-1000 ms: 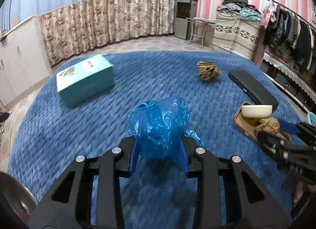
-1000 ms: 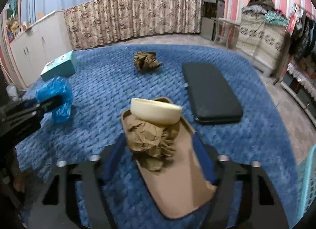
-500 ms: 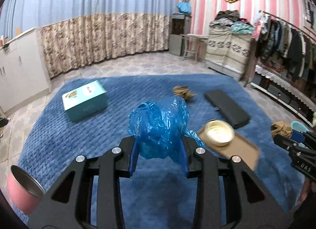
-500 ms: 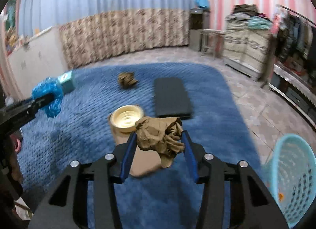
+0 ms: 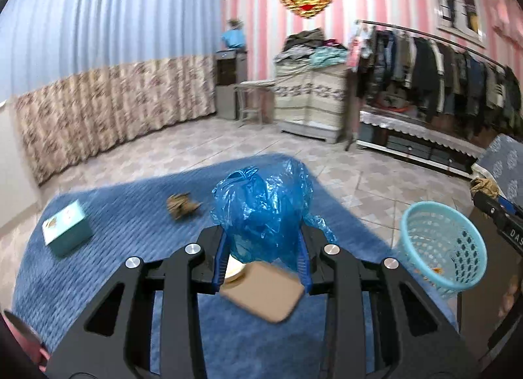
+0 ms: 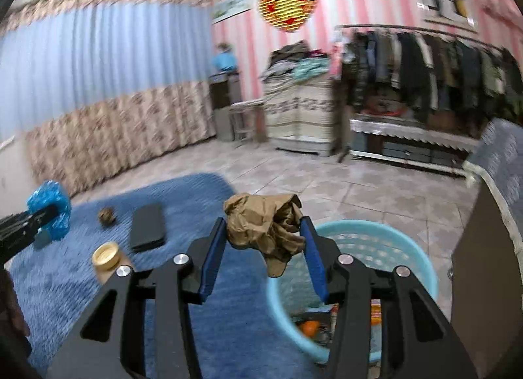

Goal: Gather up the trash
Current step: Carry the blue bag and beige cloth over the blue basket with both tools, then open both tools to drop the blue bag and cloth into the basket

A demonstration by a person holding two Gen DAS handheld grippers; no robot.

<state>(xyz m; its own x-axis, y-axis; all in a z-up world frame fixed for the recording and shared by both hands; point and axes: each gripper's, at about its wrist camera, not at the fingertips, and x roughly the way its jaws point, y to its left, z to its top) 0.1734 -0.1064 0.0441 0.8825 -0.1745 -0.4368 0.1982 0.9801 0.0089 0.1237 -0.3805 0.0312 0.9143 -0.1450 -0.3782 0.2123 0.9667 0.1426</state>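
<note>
My left gripper point(image 5: 263, 235) is shut on a crumpled blue plastic bag point(image 5: 261, 209), held high above the blue rug point(image 5: 130, 232). My right gripper point(image 6: 264, 232) is shut on a crumpled brown paper wad point(image 6: 264, 225), held over the near rim of a light blue trash basket point(image 6: 408, 248) with some trash inside. The basket also shows in the left wrist view point(image 5: 438, 248), to the right of my left gripper. Another brown paper wad point(image 5: 181, 205) lies on the rug, also seen in the right wrist view point(image 6: 107, 215).
On the rug lie a teal box point(image 5: 67, 232), a brown tray point(image 5: 261, 294) with a cream bowl point(image 6: 105, 255), and a black flat case point(image 6: 147, 227). A pink cup point(image 5: 19, 333) stands at the lower left. A clothes rack point(image 5: 441, 61) and cabinets line the far wall.
Both grippers have risen and swung right with their loads. The right gripper lifted the paper wad off the tray and now holds it over the basket. The left gripper now faces the basket.
</note>
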